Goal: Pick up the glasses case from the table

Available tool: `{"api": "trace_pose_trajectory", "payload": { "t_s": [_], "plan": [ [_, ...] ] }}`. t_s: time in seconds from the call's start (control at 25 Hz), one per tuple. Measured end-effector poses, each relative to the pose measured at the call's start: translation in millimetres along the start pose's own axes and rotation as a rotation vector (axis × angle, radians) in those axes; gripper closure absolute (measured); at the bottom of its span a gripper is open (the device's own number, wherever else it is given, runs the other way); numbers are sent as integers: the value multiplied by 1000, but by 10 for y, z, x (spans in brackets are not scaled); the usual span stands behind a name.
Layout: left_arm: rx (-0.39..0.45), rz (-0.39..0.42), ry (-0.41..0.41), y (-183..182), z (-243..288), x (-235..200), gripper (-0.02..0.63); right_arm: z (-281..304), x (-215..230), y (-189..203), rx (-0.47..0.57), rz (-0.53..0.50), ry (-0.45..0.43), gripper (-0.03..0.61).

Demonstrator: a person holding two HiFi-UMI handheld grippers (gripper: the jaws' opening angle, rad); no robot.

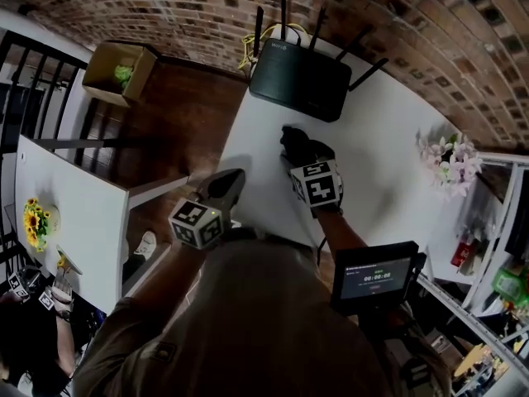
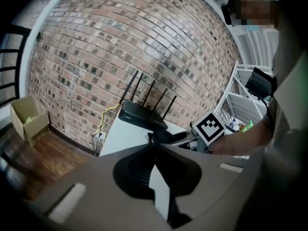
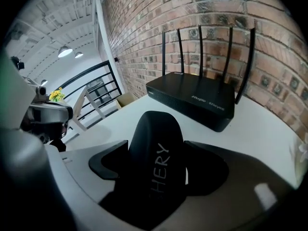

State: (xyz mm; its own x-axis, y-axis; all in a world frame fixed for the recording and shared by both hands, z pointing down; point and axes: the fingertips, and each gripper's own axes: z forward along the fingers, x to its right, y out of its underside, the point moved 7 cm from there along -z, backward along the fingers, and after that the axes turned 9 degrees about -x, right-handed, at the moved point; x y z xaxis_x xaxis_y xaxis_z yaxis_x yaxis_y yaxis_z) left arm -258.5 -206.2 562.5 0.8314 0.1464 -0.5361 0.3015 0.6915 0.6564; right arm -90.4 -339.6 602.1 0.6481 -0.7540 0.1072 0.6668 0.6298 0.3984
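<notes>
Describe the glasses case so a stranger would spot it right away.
On the white table by the brick wall, look just in front of the black router. The glasses case sits in the jaws of the right hand-held gripper: rounded, black, no antennas, white lettering.

Your black case [image 3: 156,172], lettered in white, shows against a white table [image 1: 380,139] and a black router [image 1: 302,77], with red-brown brick [image 2: 120,42] behind. Black-and-white squares pattern your right cube [image 1: 318,182]. Pink-white flowers [image 1: 446,160] and yellow sunflowers [image 1: 33,222] add colour.

Black router [image 1: 299,79] — pink flowers [image 1: 449,162] well apart.
</notes>
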Motion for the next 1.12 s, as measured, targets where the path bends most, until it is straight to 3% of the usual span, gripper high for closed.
{"api": "trace_pose_trajectory", "payload": {
  "t_s": [0.48,0.72,0.92,1.12],
  "plan": [
    [35,113,138,-195,73,273,613,-913,114,174,269,176,108,206],
    [36,188,220,-300,130,648,612,-1453,160,437,419,285,134,206],
    [90,230,227,-261,69,1065,614,-1868,182,743,538,325,107,206],
    [132,210,195,-52,-71,1487,614,-2262,179,1198,599,335,61,204]
  ]
}}
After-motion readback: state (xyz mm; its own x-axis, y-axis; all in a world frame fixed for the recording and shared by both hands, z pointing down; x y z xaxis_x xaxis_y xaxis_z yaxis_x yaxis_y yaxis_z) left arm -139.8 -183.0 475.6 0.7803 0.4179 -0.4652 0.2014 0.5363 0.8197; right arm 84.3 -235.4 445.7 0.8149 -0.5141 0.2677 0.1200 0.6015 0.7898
